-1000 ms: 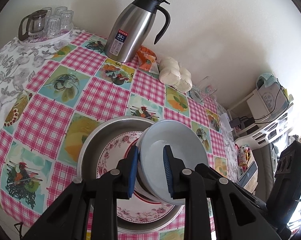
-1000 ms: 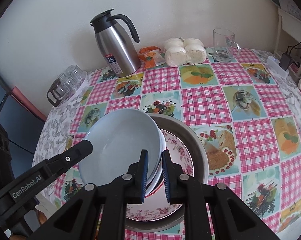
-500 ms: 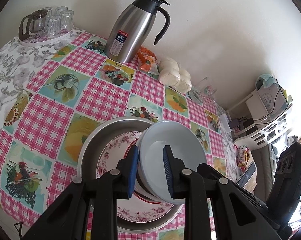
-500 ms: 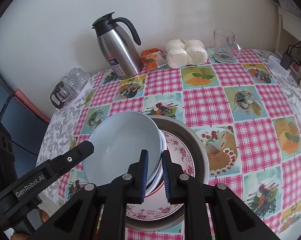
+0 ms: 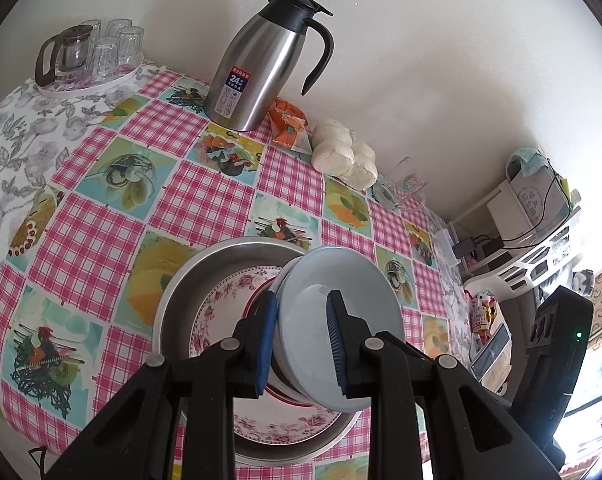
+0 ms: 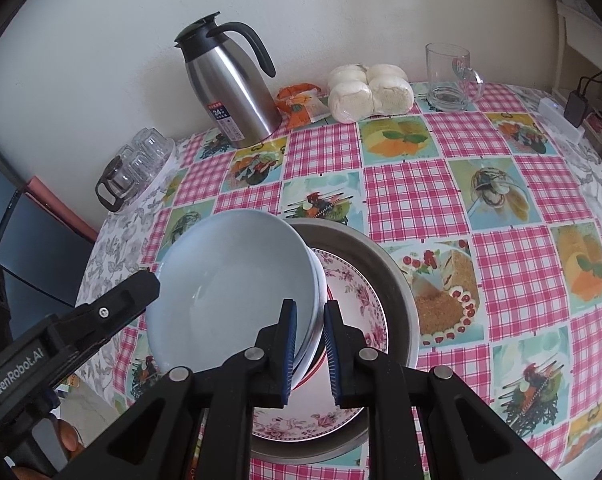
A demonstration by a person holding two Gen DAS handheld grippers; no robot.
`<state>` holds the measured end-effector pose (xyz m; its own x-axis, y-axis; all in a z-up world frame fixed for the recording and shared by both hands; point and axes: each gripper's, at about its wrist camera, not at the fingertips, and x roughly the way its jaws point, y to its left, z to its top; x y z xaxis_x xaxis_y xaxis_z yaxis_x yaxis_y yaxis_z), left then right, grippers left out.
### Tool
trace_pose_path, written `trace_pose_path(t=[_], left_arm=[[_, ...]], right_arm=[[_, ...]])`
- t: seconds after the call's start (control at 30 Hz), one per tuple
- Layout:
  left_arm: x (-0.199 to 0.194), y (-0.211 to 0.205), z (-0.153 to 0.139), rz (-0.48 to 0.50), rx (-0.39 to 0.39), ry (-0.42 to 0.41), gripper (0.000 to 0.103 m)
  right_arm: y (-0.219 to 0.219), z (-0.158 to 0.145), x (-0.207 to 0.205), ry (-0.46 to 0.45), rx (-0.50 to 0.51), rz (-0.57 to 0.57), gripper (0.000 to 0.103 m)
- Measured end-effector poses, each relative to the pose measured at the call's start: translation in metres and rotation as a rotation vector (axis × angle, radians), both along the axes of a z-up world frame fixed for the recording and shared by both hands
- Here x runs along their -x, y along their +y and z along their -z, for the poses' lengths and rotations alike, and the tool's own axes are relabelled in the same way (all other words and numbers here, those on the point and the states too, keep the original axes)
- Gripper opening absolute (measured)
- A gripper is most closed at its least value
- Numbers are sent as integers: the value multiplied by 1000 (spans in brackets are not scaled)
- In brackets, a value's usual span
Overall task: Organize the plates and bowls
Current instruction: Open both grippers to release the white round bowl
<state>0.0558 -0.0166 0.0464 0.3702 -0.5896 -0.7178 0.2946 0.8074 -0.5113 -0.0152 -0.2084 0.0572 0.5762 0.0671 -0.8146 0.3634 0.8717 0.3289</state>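
Two tongs: left tongs (image 5: 301, 340) and right tongs (image 6: 310, 348), both clamped on the rim of the pale blue bowls (image 6: 229, 288), from opposite sides.
Change from a second ago: almost none; both grips hold as before and the stack sits tilted over the same spot.
Pale blue bowls: smooth glazed nested stack, round, tipped up on edge; inside faces the right camera, lifted above the floral plate (image 6: 357, 300).
Floral plate: white, glossy, pink rose border with a red ring; lies flat in the metal basin (image 5: 205, 276).
Metal basin: dull brushed steel, round and shallow, at 6 o'clock on the surface (image 5: 205, 200).
Surface: slick checked pink cloth with fruit pictures.
Steel jug (image 5: 261, 68): polished body, black lid and handle, at 12 o'clock by the wall.
Buns (image 6: 369, 92): pale, rounded, wrapped, at 1 o'clock.
Glass mug (image 6: 449, 76): clear, at 2 o'clock.
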Motion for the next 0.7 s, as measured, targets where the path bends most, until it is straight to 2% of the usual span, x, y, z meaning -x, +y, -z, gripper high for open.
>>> trace_pose_path(t=[0.2, 0.27, 0.33, 0.4, 0.47, 0.53, 0.6, 0.7], left_arm=[[0, 6, -3, -37, -31, -19, 29], [-1, 9, -4, -62, -64, -36, 40], [-2, 11, -4, -88, -112, -53, 59], [-4, 13, -2, -110, -145, -55, 62], [-7, 16, 1, -121, -157, -43, 65], [-8, 19, 3, -138, -174, -40, 74], [-9, 23, 4, -163, -195, -45, 84], [-10, 27, 4, -188, -209, -51, 87]], right_arm=[[-1, -8, 4, -16, 14, 7, 17], [1, -13, 4, -27, 38, 6, 17], [2, -16, 4, -38, 51, 4, 29], [3, -18, 4, -44, 65, 11, 63], [4, -19, 4, -44, 88, 11, 64], [4, -18, 4, -41, 98, 8, 68], [4, -17, 3, -36, 108, 8, 78], [4, -16, 4, -32, 129, 8, 85]])
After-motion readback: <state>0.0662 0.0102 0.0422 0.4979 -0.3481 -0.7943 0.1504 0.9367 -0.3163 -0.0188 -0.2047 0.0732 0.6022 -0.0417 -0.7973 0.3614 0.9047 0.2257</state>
